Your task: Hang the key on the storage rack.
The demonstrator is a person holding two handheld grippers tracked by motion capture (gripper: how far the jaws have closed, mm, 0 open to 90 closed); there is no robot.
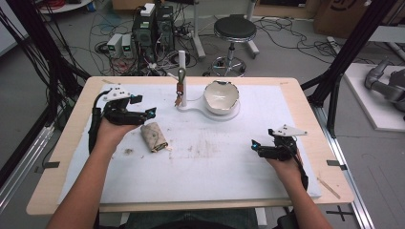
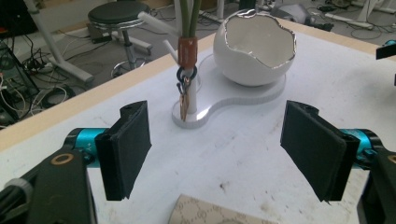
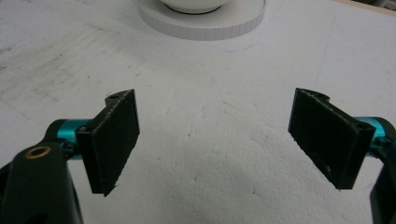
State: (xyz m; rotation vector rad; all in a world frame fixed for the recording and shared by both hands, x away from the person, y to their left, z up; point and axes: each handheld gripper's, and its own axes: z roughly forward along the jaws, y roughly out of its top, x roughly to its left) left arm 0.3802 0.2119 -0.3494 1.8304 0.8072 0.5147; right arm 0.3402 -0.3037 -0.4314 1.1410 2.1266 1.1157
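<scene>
White-covered counter (image 1: 215,162) carries an egg-shaped bowl (image 1: 221,97) on a stand, a patterned wallet (image 1: 154,136) beside the left gripper (image 1: 152,114); left and right gripper (image 1: 253,144) both gape wide, empty.

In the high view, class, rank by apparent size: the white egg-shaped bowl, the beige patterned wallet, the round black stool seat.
1. Round black stool seat, though it stands farther away on the floor.
2. White egg-shaped bowl.
3. Beige patterned wallet.
The seat and bowl look close in size.

Glossy white ceramic bowl (image 2: 254,51) with metallic rim, on a matt, scuffed white mat (image 1: 224,157)
</scene>
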